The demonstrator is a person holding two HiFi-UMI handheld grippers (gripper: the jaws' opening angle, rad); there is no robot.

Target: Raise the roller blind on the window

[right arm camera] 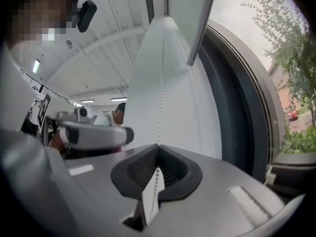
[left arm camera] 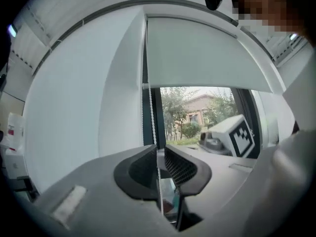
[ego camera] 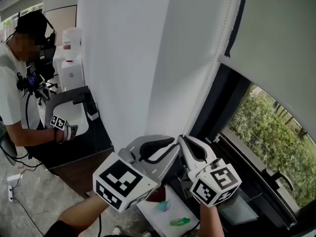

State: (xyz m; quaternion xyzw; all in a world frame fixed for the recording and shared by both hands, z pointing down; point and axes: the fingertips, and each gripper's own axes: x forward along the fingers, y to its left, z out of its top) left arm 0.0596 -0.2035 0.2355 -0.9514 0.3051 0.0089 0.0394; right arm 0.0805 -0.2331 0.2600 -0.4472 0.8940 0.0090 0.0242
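Note:
The white roller blind (ego camera: 276,33) hangs over the upper part of the window, its bottom edge slanting across the glass. Its bead chain (ego camera: 224,28) runs down the white wall beside the dark frame. Both grippers sit low, side by side, jaws pointing up. In the left gripper view, the chain (left arm camera: 150,112) passes through a narrow gap between the jaws of my left gripper (left arm camera: 160,149), and the pads do not press on it. My right gripper (right arm camera: 158,147) is shut on the chain (right arm camera: 161,98), which rises straight from its closed tips.
The dark window frame (ego camera: 222,98) stands just right of the chain, with greenery (ego camera: 276,127) outside. A person (ego camera: 15,93) stands at the far left by a dark counter (ego camera: 74,147). A white surface (ego camera: 163,214) with small green items lies below the grippers.

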